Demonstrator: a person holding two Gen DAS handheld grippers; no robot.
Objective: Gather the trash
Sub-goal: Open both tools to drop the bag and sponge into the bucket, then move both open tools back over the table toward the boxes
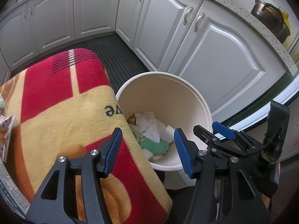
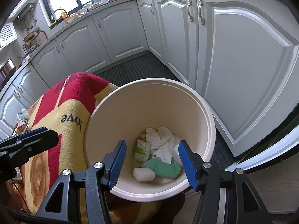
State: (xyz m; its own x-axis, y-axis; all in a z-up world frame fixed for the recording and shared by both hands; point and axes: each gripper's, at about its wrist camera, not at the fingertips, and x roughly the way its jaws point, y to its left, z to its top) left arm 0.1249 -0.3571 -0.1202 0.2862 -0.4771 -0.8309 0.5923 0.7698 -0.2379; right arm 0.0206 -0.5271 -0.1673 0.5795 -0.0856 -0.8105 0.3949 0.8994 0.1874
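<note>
A cream round bin (image 2: 115, 112) stands on the floor beside a blanket-covered surface (image 2: 71, 110); it also shows in the left wrist view (image 1: 186, 100). Inside lie crumpled white paper (image 2: 162, 143), a green cloth (image 2: 164, 168), white foam blocks (image 2: 143, 174) and a green-printed wrapper (image 2: 142, 149). My right gripper (image 2: 152, 163) is open and empty, above the bin's near rim. My left gripper (image 1: 147, 151) is open and empty, over the blanket edge (image 1: 61, 115) and the bin. The right gripper (image 1: 213, 130) appears in the left wrist view.
White kitchen cabinets (image 2: 243, 65) wrap around a dark ribbed floor mat (image 1: 115, 56). A metal pot (image 1: 271, 18) sits on the speckled counter. Wrappers (image 1: 7, 130) and a newspaper (image 1: 11, 192) lie at the left of the blanket. A white door edge (image 2: 271, 153) is at right.
</note>
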